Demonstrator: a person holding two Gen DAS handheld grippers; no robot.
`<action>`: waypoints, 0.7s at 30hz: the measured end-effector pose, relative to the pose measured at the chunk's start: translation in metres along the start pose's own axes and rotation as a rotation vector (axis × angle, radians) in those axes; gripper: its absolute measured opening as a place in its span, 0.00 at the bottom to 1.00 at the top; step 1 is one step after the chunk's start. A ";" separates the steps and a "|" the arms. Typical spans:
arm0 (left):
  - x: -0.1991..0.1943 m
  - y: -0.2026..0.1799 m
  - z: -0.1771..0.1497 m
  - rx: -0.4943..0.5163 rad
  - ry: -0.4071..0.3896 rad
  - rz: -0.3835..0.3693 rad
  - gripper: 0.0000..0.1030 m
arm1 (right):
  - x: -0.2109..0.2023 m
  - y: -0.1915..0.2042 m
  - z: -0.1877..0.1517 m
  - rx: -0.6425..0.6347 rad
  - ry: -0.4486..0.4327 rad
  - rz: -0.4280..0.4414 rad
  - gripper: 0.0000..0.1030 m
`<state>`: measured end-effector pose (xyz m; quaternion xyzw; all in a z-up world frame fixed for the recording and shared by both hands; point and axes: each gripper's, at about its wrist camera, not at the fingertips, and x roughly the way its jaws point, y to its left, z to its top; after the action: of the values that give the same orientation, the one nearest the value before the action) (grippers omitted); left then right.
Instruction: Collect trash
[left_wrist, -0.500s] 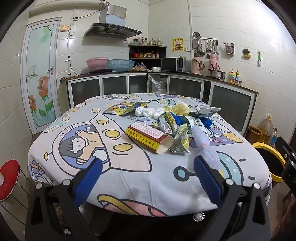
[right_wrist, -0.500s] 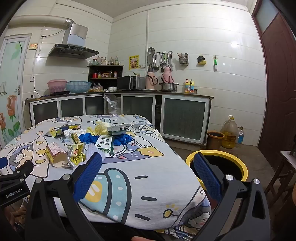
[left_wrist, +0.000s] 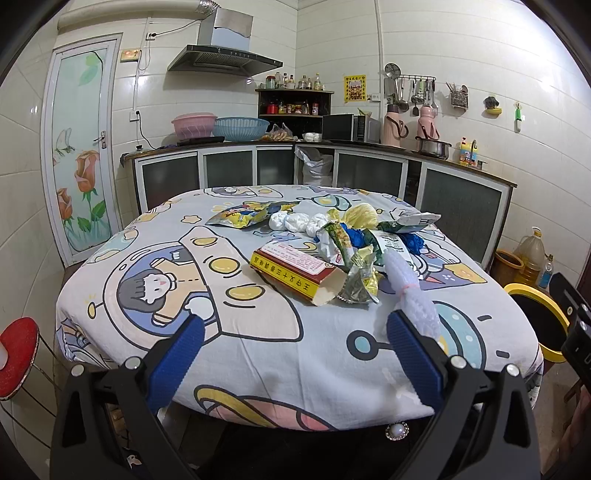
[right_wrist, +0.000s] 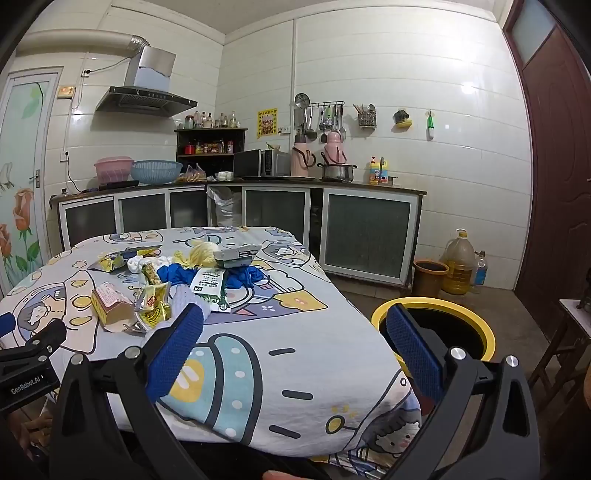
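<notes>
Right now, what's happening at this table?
Trash collection, nothing grabbed yet. Both the left hand-held gripper and the right hand-held gripper are open and empty at the near edge of the table. Wrappers, a red-yellow box and a white foam net lie in a pile. The yellow-rimmed bin stands on the floor beside the table.

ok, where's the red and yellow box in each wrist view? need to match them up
Left wrist: the red and yellow box lies mid-picture on the table, open end toward the camera, crumpled wrappers at its right.
Right wrist: the same box sits at left of centre, beyond the left tool's body in the lower left corner.
Shared landmark: the yellow-rimmed bin on the floor to the right of the table.
</notes>
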<state>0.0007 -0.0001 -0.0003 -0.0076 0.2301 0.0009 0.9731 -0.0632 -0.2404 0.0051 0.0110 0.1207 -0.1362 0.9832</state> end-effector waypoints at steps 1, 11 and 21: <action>0.000 0.000 0.000 0.000 0.000 -0.001 0.93 | 0.000 0.000 0.000 0.000 0.001 0.000 0.93; 0.000 -0.001 0.000 0.001 0.003 -0.002 0.93 | 0.001 -0.002 -0.001 0.000 0.003 -0.002 0.93; 0.003 -0.001 -0.003 -0.001 0.005 -0.004 0.93 | 0.001 -0.002 -0.001 0.000 0.005 -0.001 0.93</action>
<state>0.0021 -0.0013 -0.0044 -0.0083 0.2327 -0.0008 0.9725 -0.0631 -0.2424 0.0040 0.0113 0.1230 -0.1367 0.9829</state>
